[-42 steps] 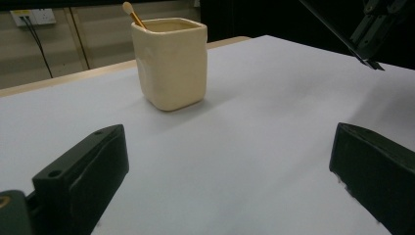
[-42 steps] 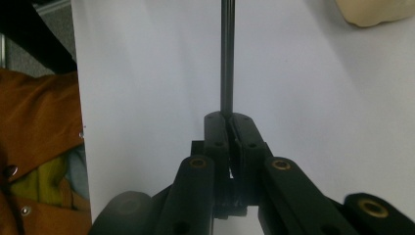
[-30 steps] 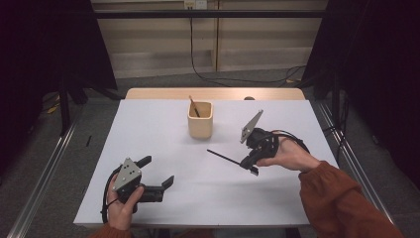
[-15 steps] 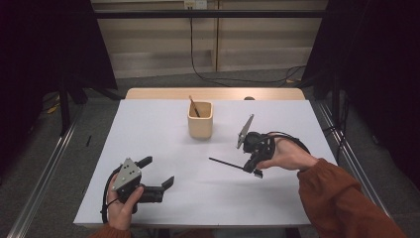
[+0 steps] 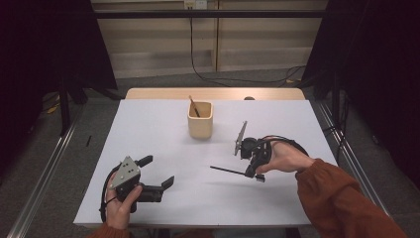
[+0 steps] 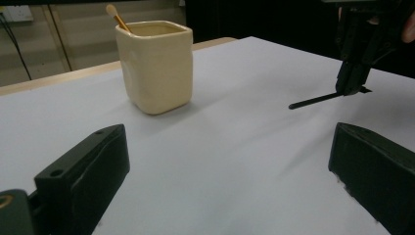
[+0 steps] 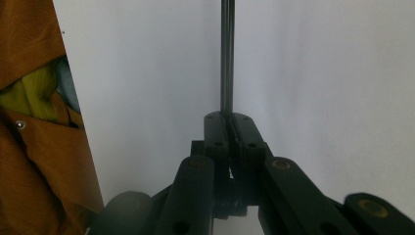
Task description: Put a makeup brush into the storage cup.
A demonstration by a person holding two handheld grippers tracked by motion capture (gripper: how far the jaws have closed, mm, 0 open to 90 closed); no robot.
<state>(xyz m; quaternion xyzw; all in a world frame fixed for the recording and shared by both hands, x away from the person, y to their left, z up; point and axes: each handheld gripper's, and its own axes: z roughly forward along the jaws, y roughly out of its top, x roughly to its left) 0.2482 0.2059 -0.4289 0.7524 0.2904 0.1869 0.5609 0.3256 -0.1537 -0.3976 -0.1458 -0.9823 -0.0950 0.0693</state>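
since the earlier frame the right gripper (image 5: pixel 253 171) w/ its black stick (image 5: pixel 227 170) has slid a bit toward the near edge of the table (image 5: pixel 148 124); grey plate on it tilted more upright. jaws clamped tight on one end of the stick, the rest pointing left, about level just over the white top, right of centre. left gripper (image 5: pixel 157 172) rests by the near left corner, jaws wide apart, nothing between them. cream cup (image 5: pixel 200 120) w/ a wooden stick (image 5: pixel 193 106) in it stands toward the far edge, well apart from both.
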